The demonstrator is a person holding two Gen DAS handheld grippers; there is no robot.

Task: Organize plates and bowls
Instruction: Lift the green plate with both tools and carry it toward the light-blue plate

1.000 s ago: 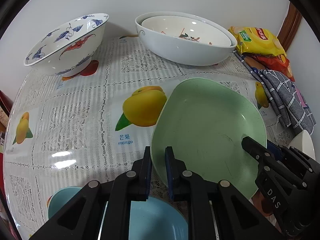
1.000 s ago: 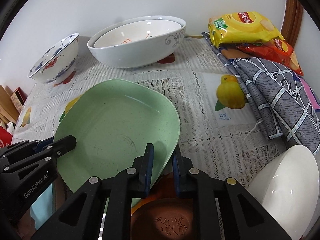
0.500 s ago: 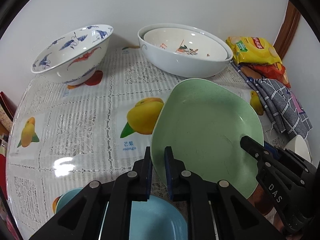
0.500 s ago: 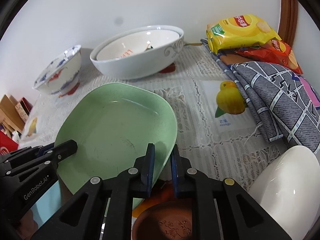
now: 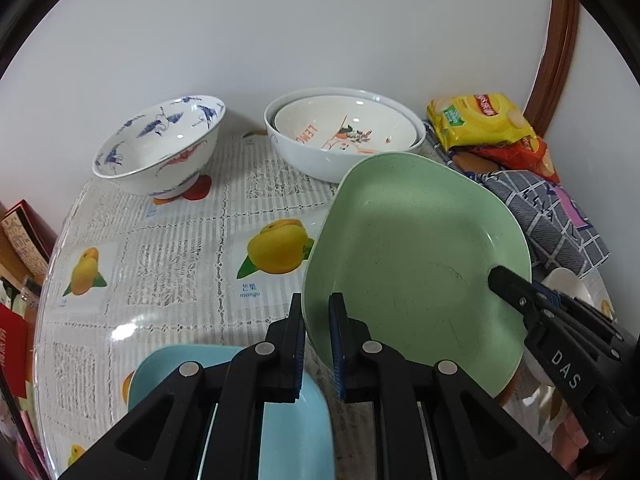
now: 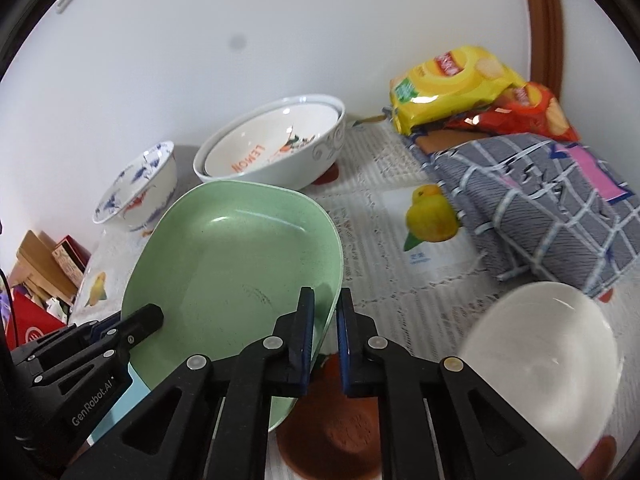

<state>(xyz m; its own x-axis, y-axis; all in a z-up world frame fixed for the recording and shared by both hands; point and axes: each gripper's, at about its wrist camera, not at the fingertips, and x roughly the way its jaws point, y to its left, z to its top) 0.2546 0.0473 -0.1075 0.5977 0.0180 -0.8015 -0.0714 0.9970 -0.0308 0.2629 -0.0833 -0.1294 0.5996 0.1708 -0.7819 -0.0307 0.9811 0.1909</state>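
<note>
— Green plate (image 5: 416, 256): who has it?

— Both tongs. The left gripper (image 5: 317, 312) is clamped on the plate's left rim, one finger outside and one inside the dish. The right gripper (image 6: 325, 308) is clamped on the opposite rim in the same way. From the left camera the right gripper shows as a black arm reaching over the plate's far right edge.

— Is it on the table?

— It is tilted, its far edge raised, and it hangs over other dishes rather than lying flat on the tablecloth (image 5: 168, 248).

— What lies nearest, under it?

— A blue plate (image 5: 288, 428) sits below the left gripper, at the near edge. A brown dish (image 6: 340, 432) sits below the right gripper, partly under the green rim. Just right of that is a plain white bowl (image 6: 540, 356).

— And further back?

— A folded grey checked cloth (image 6: 540, 208) lies on the right, with a yellow snack bag (image 6: 452, 84) and a red one (image 6: 524, 116) behind it. Near the wall, two nested white bowls (image 5: 344, 136) stand beyond the green plate's far edge. A blue-patterned bowl (image 5: 160, 144) stands to their left, apart from them.
</note>
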